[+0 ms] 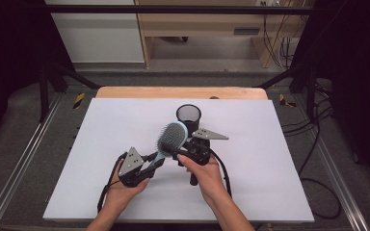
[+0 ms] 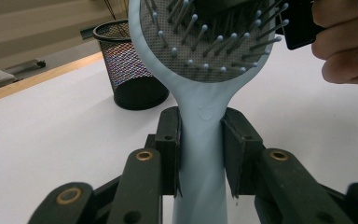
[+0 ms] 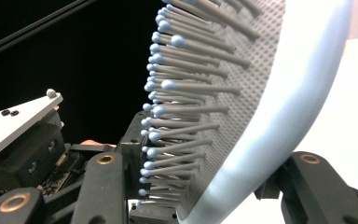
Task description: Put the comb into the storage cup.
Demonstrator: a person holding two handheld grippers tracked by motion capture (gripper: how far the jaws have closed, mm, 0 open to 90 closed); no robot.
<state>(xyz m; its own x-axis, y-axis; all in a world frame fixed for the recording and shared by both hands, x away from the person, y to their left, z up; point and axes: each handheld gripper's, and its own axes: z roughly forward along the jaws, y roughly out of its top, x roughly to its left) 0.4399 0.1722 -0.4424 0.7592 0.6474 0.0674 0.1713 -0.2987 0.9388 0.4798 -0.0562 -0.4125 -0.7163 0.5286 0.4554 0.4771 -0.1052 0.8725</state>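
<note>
A big white sheet [image 1: 125, 144] covers the table [image 1: 180, 92]. Only a thin strip of wood shows at the far edge. Both hands work near the middle of the sheet, a bit toward the near edge. There is lots of bare white room on the left and on the right, and more behind the cup up to the far edge.

A black mesh cup [image 1: 189, 116] stands upright just past the hands. In the left gripper view its round wall of wire net shows, but what is inside it cannot be told.

A light blue hairbrush [image 1: 169, 140] is held up above the sheet between the two tongs. Its handle points back toward the left hand and its round head sits near the cup, not touching it.

The left gripper [image 1: 153, 163] squeezes the handle — in the left gripper view the two black pads press flat on both sides of the blue handle, just below the head.

The right gripper [image 1: 187, 149] is at the head of the brush. In the right gripper view one jaw sits on the bristle side and the other sits behind the smooth blue back — the head is pinched between them. The grey bristles with little blue tips point toward the left jaw.
</note>
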